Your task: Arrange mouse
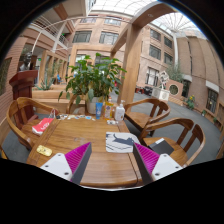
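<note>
a small yellow flat object [44, 151] is lying near the left edge of the round wooden desk [85, 135], and beyond it a red and white packet [42, 125] is resting toward the far left rim, both seeming pushed aside to keep the middle free. a curved wooden chair [24, 112] is standing just behind that side. at the desk's far edge some small bottles [98, 106] are grouped upright in front of a leafy green potted plant [95, 75], well away from the working area.

the claw [112, 156] is hovering over the near part of the desk with its two fingers spread apart and nothing held between them, the magenta pads [77, 157] facing inward. just ahead of the fingers, slightly toward the right one, a white and dark object on a pale sheet [120, 142] is sitting flat on the wood; this is probably the mouse to be arranged, though its shape is too small to confirm. the open stance is suggesting an approach lined up to straddle it.

further right, more curved wooden chairs [170, 130] are tucked close to the desk.

no brand, label or writing is readable anywhere
</note>
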### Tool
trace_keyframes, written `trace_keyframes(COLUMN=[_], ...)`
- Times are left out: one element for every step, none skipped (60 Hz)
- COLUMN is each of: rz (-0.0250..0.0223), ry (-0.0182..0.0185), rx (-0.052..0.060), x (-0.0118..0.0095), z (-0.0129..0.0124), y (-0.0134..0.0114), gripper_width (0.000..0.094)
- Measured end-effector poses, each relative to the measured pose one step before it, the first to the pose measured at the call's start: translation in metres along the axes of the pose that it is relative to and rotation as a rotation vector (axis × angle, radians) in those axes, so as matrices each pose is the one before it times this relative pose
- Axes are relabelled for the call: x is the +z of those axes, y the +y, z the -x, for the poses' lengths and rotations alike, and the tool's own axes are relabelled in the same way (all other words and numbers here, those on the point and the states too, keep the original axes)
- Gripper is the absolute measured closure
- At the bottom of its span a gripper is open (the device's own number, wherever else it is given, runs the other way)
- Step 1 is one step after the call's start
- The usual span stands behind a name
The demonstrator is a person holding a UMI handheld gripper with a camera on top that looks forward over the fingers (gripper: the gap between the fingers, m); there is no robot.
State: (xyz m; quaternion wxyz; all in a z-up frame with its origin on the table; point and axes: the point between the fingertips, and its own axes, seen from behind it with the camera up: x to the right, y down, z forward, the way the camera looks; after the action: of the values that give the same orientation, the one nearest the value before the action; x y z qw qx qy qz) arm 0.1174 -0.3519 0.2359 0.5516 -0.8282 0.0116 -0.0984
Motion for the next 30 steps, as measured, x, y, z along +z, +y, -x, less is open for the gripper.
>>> trace_keyframes(rz=[0.00324,0.00392,0.0034,0.00301,0.00357,0.005,0.00579,0.00523,0.00407,0.00494,0.00666,0.00834,0.00918,0.00901,0.00854,0.00881,0.00932,0.00982,0.00959,0.00899,0.00835,0.00926,0.01092,0.01131,0.01017,0.00993,0.0101,0.00939,0.00768,0.00562], ry=[-0.00098,-0.00041,0.00052,0.00113,0.00074,0.00159,0.00166,0.00106,-0.00035,-0.00105,-0.00223,-0.00337,-0.00478,-0.00659,-0.00786,-0.00755,-0.00768,-0.00952,-0.01212,-0.01399,-0.01377,-0.01355,-0.01371,-0.01472,-0.01643,-0.01694,-0.01538,-0.01489,-0.0146,-0.01551], rx=[-0.0002,-0.0009,-0.0009,-0.0016,-0.0018,-0.0025,-0.004,-0.0045,-0.0044,-0.0044,-0.0041,-0.004,-0.0034,-0.0024,-0.0012,-0.0002,0.0001,-0.0016,-0.0041,-0.0059,-0.0066,-0.0067,-0.0077,-0.0099,-0.0109,-0.0109,-0.0093,-0.0075,-0.0064,-0.0059], x=[-0.00005,-0.00001,0.00017,0.00025,-0.00048,0.00058,0.00058,0.00067,0.00083,0.00066,0.00022,0.00062,0.00058,0.00056,0.00055,0.00085,0.0004,0.00079,0.00075,0.00084,0.00153,0.00279,0.0021,0.00252,0.00269,0.0028,0.00312,0.00345,0.00318,0.00342], z=[0.00025,0.00018,0.00014,0.00011,-0.00059,0.00005,-0.00033,0.00045,0.00101,0.00114,0.00151,0.00233,0.00286,0.00323,0.00338,0.00384,0.00395,0.0051,0.00564,0.00638,0.00666,0.00696,0.00728,0.00788,0.00819,0.00876,0.00896,0.00849,0.00885,0.00933], y=[0.00114,0.00151,0.00173,0.00194,0.00233,0.0028,0.0033,0.00405,0.00369,0.00418,0.00464,0.00562,0.00568,0.00622,0.00622,0.00618,0.00668,0.00708,0.00717,0.00707,0.00687,0.00827,0.00699,0.00709,0.00648,0.00599,0.00577,0.00497,0.00391,0.00337], gripper_width=[0.0082,0.0083,0.0083,0.0083,0.0083,0.0084,0.0084,0.0084,0.0084,0.0084,0.0086,0.0085,0.0086,0.0085,0.0087,0.0083,0.0084,0.0085,0.0085,0.0085,0.0085,0.0085,0.0085,0.0086,0.0086,0.0085,0.0084,0.0085,0.0083,0.0084])
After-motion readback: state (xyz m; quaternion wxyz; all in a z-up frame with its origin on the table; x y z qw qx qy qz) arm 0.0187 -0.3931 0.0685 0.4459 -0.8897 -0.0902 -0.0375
